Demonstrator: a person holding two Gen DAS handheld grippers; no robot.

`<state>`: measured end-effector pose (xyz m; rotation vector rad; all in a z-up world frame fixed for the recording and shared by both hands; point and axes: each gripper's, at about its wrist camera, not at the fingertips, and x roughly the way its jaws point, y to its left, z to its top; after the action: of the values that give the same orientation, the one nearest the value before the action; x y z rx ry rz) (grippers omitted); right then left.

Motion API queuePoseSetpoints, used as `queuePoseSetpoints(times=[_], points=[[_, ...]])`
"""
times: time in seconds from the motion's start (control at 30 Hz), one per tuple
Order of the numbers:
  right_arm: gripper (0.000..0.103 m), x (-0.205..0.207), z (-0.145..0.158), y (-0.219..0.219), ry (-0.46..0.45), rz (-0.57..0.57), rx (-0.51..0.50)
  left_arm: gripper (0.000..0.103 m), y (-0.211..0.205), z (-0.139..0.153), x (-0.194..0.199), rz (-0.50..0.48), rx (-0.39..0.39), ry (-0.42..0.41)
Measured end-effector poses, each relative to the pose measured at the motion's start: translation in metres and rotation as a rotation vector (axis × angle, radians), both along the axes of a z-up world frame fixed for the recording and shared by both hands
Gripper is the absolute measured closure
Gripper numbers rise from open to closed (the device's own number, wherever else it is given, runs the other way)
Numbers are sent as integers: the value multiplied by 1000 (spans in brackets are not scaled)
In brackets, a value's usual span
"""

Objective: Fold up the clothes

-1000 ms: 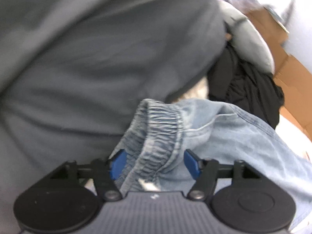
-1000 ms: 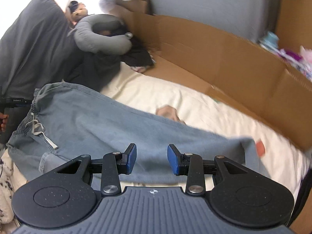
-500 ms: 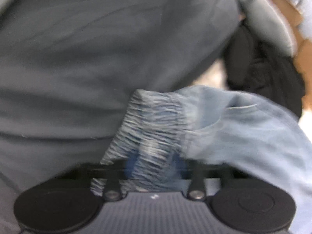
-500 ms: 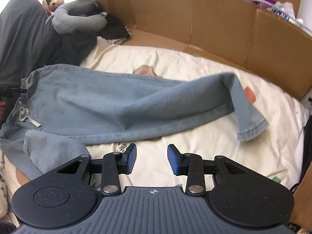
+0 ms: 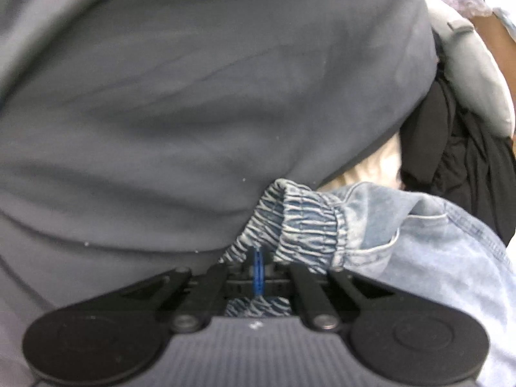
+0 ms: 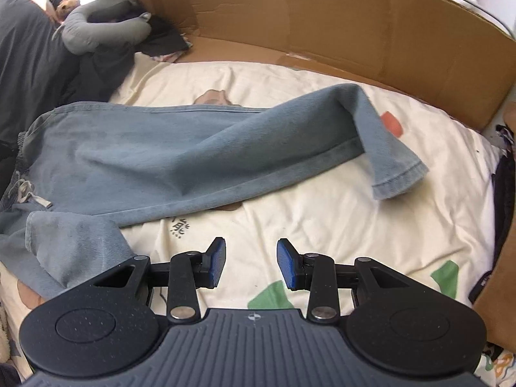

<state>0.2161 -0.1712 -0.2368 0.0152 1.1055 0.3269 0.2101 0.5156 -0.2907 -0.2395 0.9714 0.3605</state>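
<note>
Left wrist view: the left gripper point(image 5: 258, 269) is seen closed tight on the elastic waistband point(image 5: 300, 222) of the light blue jeans point(image 6: 167, 158), with gathered denim pinched between its blue pads. A large grey pillow point(image 5: 200, 96) fills the frame just behind the waistband. In the right wrist view, the right gripper point(image 6: 251, 262) is held with its jaws apart and nothing between them, above the near edge of the cream bedsheet point(image 6: 322, 225). The jeans are spread across the bed, waistband at the left edge, 1 leg stretched toward the right with its hem point(image 6: 400, 177) folded back. A cardboard wall point(image 6: 338, 25) is set along the far edge of the bed.
</note>
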Motion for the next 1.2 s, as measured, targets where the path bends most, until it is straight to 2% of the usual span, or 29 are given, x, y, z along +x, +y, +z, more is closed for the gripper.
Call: queuePoseSetpoints(times=[0.07, 0.1, 0.17, 0.23, 0.3, 0.43, 0.57, 0.73, 0.97, 1.1, 1.2], points=[[61, 0, 3, -6, 0, -22, 0, 84, 1, 4, -3, 22, 1, 1], [60, 0, 5, -9, -5, -30, -6, 82, 2, 7, -6, 32, -4, -3], [59, 0, 8, -16, -12, -50, -19, 56, -1, 14, -12, 14, -22, -19], [58, -2, 11, -24, -14, -76, -31, 43, -5, 22, -17, -10, -40, -35], [58, -5, 15, -30, -18, -85, -45, 42, -10, 30, -23, -34, -58, -51], [55, -13, 31, -42, -52, -111, -48, 33, -9, 48, -31, -64, -99, -55], [53, -13, 49, -54, -87, -157, -26, 25, -32, 69, -40, -86, -125, -73], [52, -12, 62, -69, -121, -175, -7, 20, -59, 94, -42, -104, -133, -77], [52, -12, 39, -93, -133, -220, 81, 18, -96, 135, -68, -94, -125, -83], [52, -16, 23, -105, -129, -229, 113, 16, -125, 145, -79, -105, -117, -88], [51, -19, 11, -115, -137, -248, 137, 15, -147, 144, -87, -130, -140, -85]])
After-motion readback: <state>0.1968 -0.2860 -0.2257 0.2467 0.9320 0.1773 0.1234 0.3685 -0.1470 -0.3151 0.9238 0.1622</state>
